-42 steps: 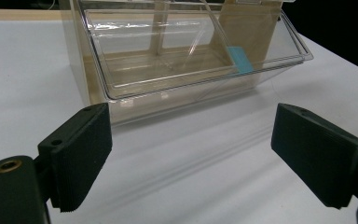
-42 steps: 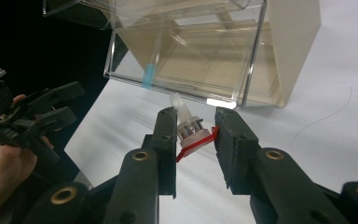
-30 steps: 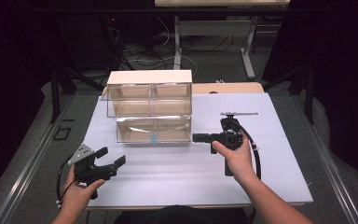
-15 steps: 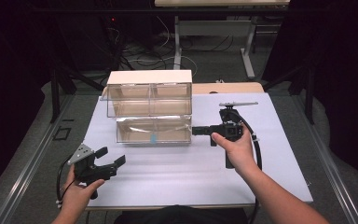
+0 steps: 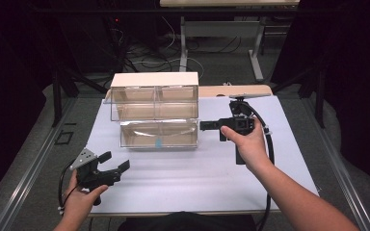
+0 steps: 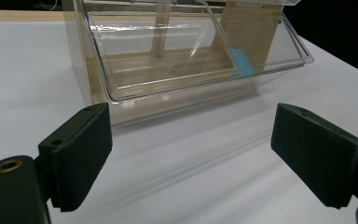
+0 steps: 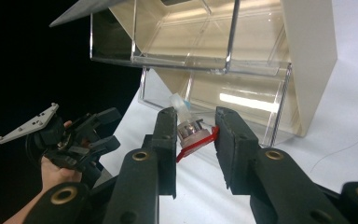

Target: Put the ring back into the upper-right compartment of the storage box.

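Observation:
A clear plastic drawer cabinet (image 5: 154,79) with a white top stands at the middle of the white table. Its lower bin (image 5: 159,134) is tipped open toward me and carries a small blue label (image 5: 158,143). My right gripper (image 5: 203,125) hovers just right of that bin, pointing left. In the right gripper view it (image 7: 193,121) is shut on a small vial (image 7: 189,129) with a silver collar and a red flip tab. My left gripper (image 5: 115,162) rests open near the front left corner. Its jaws (image 6: 191,135) stand wide apart facing the open bin (image 6: 168,70), with nothing between them.
The upper row holds two shut clear drawers (image 5: 154,102). A wooden board (image 5: 250,90) lies behind the white table top (image 5: 197,183). The right gripper's cable (image 5: 270,144) loops along the forearm. Desk legs and floor cables lie beyond the far edge.
My right gripper, holding the vial, has moved away from me and now sits level with the open bin's right end. The left gripper has stayed put.

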`<state>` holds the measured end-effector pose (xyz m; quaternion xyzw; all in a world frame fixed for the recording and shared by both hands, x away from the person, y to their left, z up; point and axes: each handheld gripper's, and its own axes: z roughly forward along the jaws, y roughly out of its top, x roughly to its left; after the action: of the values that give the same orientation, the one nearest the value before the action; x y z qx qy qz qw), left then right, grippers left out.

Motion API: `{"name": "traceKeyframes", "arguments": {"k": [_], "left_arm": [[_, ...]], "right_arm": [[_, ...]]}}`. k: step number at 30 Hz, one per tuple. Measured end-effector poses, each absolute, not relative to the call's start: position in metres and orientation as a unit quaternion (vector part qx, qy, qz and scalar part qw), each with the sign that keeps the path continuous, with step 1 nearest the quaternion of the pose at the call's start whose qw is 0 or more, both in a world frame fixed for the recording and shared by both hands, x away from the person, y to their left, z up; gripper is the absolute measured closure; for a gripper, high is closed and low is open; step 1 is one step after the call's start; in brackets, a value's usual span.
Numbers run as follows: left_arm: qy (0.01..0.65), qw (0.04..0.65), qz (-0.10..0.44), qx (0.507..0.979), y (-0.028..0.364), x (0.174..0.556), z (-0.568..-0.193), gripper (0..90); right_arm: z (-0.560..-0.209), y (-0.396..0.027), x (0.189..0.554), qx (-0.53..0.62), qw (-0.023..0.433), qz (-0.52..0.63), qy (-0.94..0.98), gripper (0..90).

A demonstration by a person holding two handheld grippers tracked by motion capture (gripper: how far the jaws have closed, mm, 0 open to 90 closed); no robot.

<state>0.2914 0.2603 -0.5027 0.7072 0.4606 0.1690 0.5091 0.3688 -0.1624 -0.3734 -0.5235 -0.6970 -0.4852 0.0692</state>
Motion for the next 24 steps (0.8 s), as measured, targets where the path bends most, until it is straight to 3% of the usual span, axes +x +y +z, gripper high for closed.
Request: {"name": "traceKeyframes", "arguments": {"k": [24], "left_arm": [[0.461,0.510,0.168,0.707,0.260,0.292,-0.503,12.7]], "right_arm": [[-0.352,-0.145,0.390,-0.539,0.073,-0.485,-0.685,70.3]]}}
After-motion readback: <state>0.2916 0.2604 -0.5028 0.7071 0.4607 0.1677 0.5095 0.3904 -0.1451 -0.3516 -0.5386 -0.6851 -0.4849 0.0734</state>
